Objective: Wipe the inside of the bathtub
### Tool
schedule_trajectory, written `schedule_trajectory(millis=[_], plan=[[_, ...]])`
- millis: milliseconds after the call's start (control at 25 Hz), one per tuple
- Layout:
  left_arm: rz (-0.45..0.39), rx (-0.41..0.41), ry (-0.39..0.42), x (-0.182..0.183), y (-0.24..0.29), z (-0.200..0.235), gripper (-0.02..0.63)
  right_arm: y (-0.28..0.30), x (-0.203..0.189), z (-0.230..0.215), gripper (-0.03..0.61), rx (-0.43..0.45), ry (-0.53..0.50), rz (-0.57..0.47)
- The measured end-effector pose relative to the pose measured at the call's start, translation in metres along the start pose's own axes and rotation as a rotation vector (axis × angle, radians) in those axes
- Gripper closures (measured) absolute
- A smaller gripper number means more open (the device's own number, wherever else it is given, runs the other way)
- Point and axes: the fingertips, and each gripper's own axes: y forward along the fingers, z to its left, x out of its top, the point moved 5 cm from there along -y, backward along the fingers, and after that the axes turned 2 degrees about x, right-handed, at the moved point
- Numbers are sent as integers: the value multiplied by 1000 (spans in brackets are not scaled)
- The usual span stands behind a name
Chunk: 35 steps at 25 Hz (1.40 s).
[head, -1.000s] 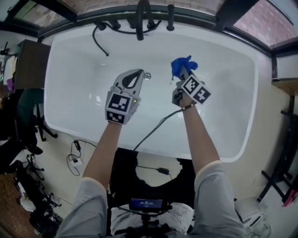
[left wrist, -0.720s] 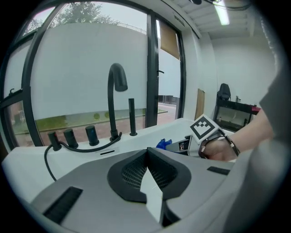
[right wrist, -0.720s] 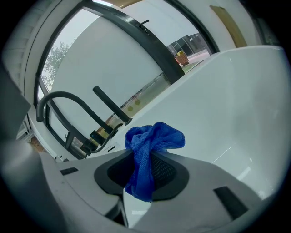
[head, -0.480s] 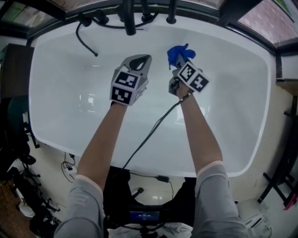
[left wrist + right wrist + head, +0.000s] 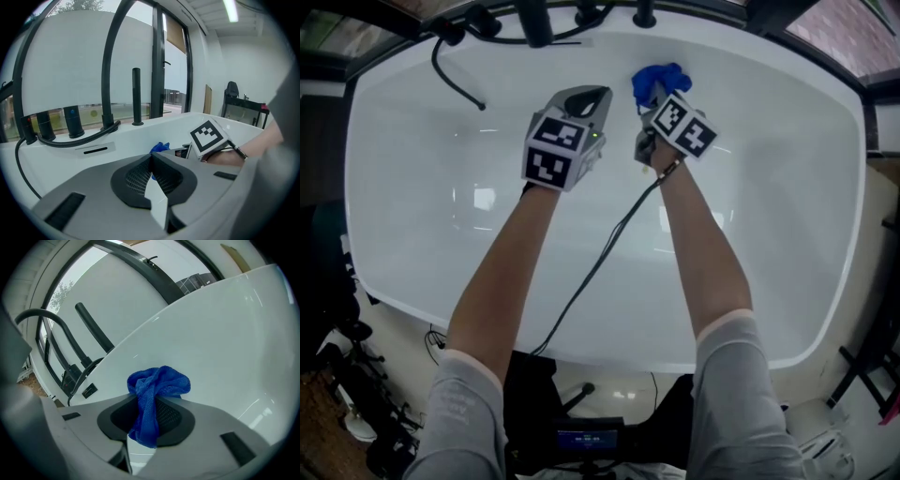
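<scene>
We lean over the white bathtub (image 5: 412, 187), whose basin fills the head view. Over the past second both grippers have travelled up the tub toward its far wall. The right gripper (image 5: 650, 97) has its fingers clamped on a bunched blue cloth (image 5: 654, 81), which pokes out past the fingertips close to that wall; we cannot tell whether it touches. Just beside it, the left gripper (image 5: 596, 96) has its fingers pressed together on nothing. We judge this stroke nearly spent. Ahead of the fingers the rim carries black fittings (image 5: 534, 17), and a hose (image 5: 455, 75) droops beyond the left gripper's outer side, so little room remains forward. Bare enamel opens to the cloth's right and back toward us. A thin cable (image 5: 605, 253) trails behind the right gripper.
</scene>
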Motion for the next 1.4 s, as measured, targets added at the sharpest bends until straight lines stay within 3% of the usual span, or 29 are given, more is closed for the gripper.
schedule_trajectory(millis=[600, 960, 1400], plan=[[-4, -42, 31, -16, 36, -5, 611, 32, -1, -9, 476, -16, -2, -36], [31, -70, 20, -55, 55, -8, 611, 49, -56, -54, 477, -72, 48, 39], [63, -94, 4, -97, 79, -17, 611, 68, -104, -94, 479, -91, 37, 99]])
